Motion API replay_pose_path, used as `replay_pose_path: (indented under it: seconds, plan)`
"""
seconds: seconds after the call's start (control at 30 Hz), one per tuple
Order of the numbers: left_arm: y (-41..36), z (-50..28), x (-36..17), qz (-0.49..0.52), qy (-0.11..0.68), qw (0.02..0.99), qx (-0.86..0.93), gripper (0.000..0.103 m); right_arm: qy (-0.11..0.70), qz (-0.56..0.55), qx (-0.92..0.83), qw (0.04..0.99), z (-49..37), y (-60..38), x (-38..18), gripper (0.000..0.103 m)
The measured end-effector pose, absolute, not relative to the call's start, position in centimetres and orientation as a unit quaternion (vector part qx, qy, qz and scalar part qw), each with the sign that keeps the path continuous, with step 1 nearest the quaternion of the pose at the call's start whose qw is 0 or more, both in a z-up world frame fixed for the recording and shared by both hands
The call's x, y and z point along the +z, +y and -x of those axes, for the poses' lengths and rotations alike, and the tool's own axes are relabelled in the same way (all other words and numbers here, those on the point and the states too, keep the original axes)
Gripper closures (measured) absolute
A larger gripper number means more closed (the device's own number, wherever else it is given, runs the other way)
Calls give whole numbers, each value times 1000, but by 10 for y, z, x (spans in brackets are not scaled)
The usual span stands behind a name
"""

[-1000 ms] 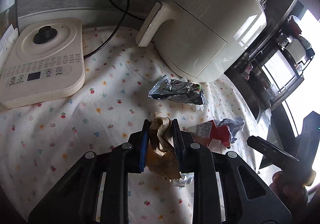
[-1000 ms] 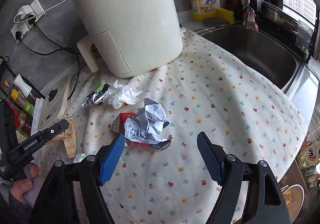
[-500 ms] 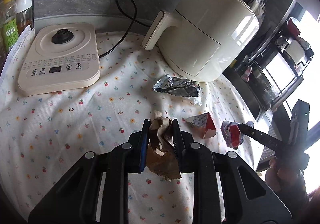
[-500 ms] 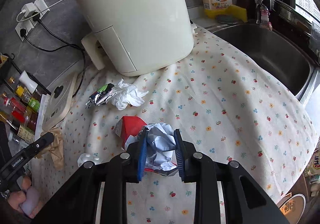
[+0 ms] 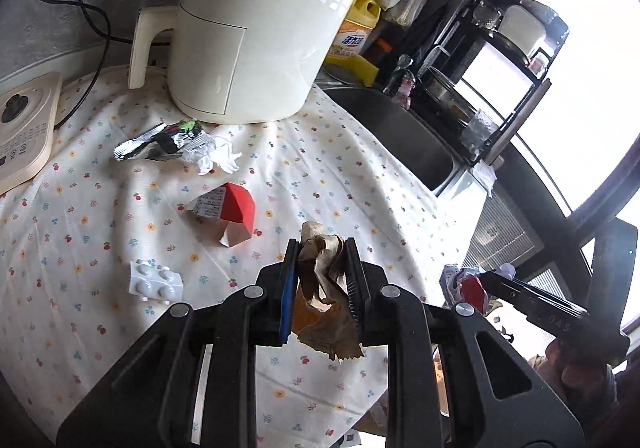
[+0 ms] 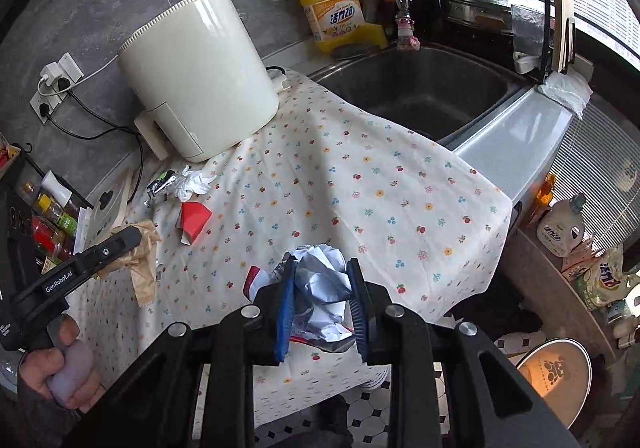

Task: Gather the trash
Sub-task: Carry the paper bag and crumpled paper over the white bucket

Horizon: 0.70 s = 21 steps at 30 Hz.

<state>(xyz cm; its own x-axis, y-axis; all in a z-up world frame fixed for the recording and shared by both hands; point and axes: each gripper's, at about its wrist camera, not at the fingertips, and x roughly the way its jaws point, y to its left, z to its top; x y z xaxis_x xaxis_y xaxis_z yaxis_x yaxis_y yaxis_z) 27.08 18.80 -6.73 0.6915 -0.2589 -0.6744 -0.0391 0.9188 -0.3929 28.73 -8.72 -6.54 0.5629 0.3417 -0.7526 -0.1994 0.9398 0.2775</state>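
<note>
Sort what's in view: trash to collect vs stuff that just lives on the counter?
Trash: brown paper in left gripper; crumpled white wrapper in right gripper; red carton; foil wrapper; tissue; blister pack.

Not trash: air fryer; detergent bottle; sink.

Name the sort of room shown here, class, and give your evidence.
Most likely a home kitchen: a steel sink, a yellow dish soap bottle beside it, and an air fryer on the cloth-covered counter.

Bare flowered cloth (image 6: 360, 183) open across frame centre and right. Upper left blocked by tall cream appliance (image 6: 200, 75). Left-centre cluttered: foil wrapper (image 5: 160, 139), white tissue (image 5: 216, 159), red carton (image 5: 230, 213), blister pack (image 5: 156, 284). Sink (image 6: 424, 87) drops away upper right.
</note>
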Motion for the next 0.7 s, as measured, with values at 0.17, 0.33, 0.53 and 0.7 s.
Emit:
replay_pose_path:
  seconds: [0.17, 0.33, 0.53, 0.7]
  plan:
    - [122, -278, -63, 166, 399, 895, -110, 81, 437, -100, 112, 887, -263, -152, -66, 79]
    - [58, -279, -61, 141, 411, 887, -153, 81, 432, -119, 67, 891, -239, -213, -69, 79]
    - [-12, -276, -66, 113, 427, 876, -195, 81, 436, -146, 20, 888, -213, -278, -80, 78]
    - [-63, -273, -73, 96, 439, 866, -219, 81, 444, -165, -10, 881, -192, -325, -95, 77]
